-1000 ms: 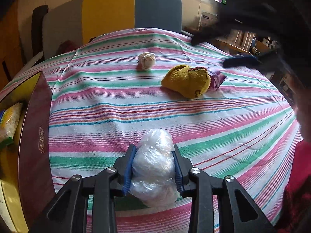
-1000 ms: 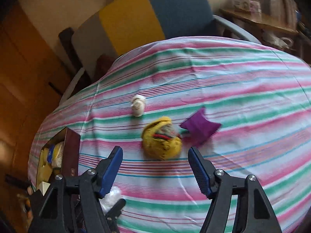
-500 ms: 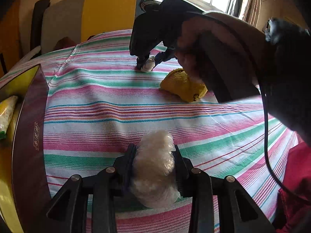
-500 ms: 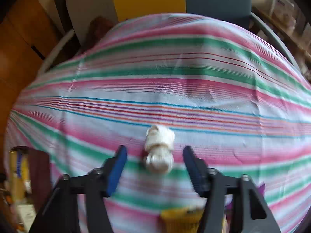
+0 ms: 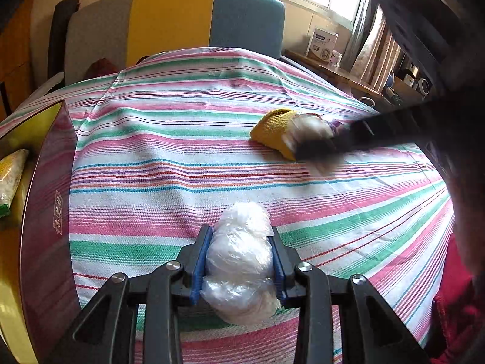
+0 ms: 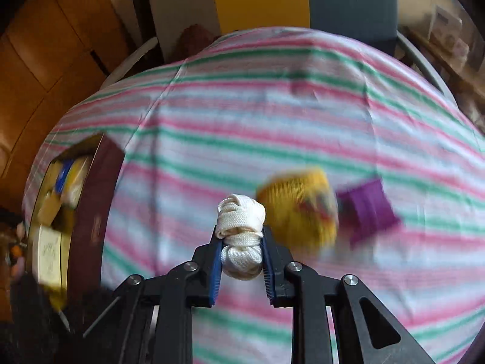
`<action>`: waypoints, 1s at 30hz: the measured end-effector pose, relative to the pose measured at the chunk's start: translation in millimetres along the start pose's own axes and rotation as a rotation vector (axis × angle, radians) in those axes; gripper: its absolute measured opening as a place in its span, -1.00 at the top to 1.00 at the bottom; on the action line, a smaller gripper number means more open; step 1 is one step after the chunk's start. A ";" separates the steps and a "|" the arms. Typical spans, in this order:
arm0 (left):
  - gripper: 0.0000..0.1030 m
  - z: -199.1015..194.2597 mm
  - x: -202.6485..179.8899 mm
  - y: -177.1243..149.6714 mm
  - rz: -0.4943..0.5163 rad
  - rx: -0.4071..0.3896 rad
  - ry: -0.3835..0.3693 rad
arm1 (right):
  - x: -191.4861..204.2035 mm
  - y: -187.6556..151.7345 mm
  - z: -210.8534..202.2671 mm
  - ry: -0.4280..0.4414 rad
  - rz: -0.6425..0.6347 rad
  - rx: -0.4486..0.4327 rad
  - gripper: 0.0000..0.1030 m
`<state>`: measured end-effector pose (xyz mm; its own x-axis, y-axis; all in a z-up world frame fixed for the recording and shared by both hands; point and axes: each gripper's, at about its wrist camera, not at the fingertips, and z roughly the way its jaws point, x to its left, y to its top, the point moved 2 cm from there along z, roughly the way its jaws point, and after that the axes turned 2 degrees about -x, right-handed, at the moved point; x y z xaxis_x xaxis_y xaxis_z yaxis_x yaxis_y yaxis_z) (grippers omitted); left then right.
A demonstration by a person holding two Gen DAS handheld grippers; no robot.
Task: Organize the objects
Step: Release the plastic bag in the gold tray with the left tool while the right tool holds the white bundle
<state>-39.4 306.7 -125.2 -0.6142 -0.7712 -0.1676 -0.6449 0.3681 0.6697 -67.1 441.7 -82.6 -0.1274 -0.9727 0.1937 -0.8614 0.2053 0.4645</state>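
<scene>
1. The left tongs (image 5: 241, 262) are clamped on a clear plastic bag (image 5: 241, 261) crumpled into a lump; the blue pads press on both its sides and it bulges above and below them.
2. The bag hangs just above the counter (image 5: 182, 139), which is covered in a cloth of pink, green and white stripes.
3. The right tongs (image 6: 241, 253) are closed tight on a bundle of white cord (image 6: 241, 233); the knotted top sticks out past the pad tips.
4. In the left wrist view the right tongs show as a dark blurred shape at the right, in front of a yellow knit pouch (image 5: 272, 129) lying on the cloth.
5. In the right wrist view the pouch (image 6: 298, 209) is just right of the cord and a purple packet (image 6: 368, 209) lies just beside the pouch, further right; both are blurred.
6. An open maroon box (image 5: 48, 212) with a gold inside stands at the left edge of the counter; a packet of something pale (image 5: 10, 179) lies in it.
7. The right wrist view shows the box (image 6: 94, 212) holding several yellow, blue and white packs, too blurred to tell apart.
8. A chair (image 5: 172, 24) with grey, yellow and blue panels stands behind the far edge of the counter.
9. A red sleeve (image 5: 454, 303) shows at the lower right of the left wrist view.
</scene>
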 end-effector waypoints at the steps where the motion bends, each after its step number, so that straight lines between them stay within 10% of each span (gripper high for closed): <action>1: 0.32 0.0 -0.7 -0.2 0.003 0.001 0.003 | -2.6 -10.3 -2.6 -0.009 -0.001 0.006 0.55; 6: 0.34 -4.2 -3.4 3.0 0.023 0.017 0.036 | -18.9 -52.3 9.4 -0.050 0.045 0.071 0.55; 30: 0.34 -124.0 21.8 2.3 -0.001 -0.109 0.074 | -13.5 -55.6 21.0 -0.076 -0.012 0.018 0.54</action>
<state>2.1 226.4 -37.6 -0.5759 -0.8091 -0.1174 -0.5900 0.3119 0.7447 -27.8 441.1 -129.1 -0.1535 -0.9807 0.1214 -0.8719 0.1922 0.4503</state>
